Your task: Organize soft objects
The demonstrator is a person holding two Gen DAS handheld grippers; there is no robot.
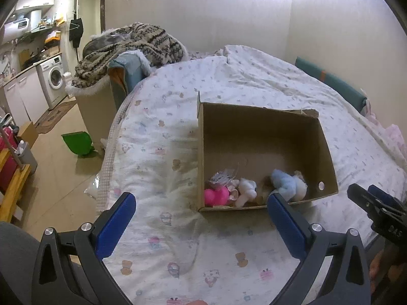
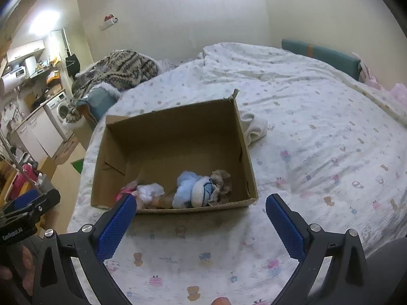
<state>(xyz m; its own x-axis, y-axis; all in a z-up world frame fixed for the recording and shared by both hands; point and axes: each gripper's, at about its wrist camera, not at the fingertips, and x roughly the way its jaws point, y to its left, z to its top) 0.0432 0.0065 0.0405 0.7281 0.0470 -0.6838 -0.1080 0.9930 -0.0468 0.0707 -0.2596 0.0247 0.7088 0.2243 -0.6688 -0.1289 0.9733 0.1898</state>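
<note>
Toys [image 2: 193,188] crowd box's [image 1: 328,152] near wall; rest bare.

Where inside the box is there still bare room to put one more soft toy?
The far half of the cardboard box floor, toward its back wall, is bare. The near wall is crowded: pink toy, white toy, blue plush, brown plush. Both open grippers hold nothing.
</note>
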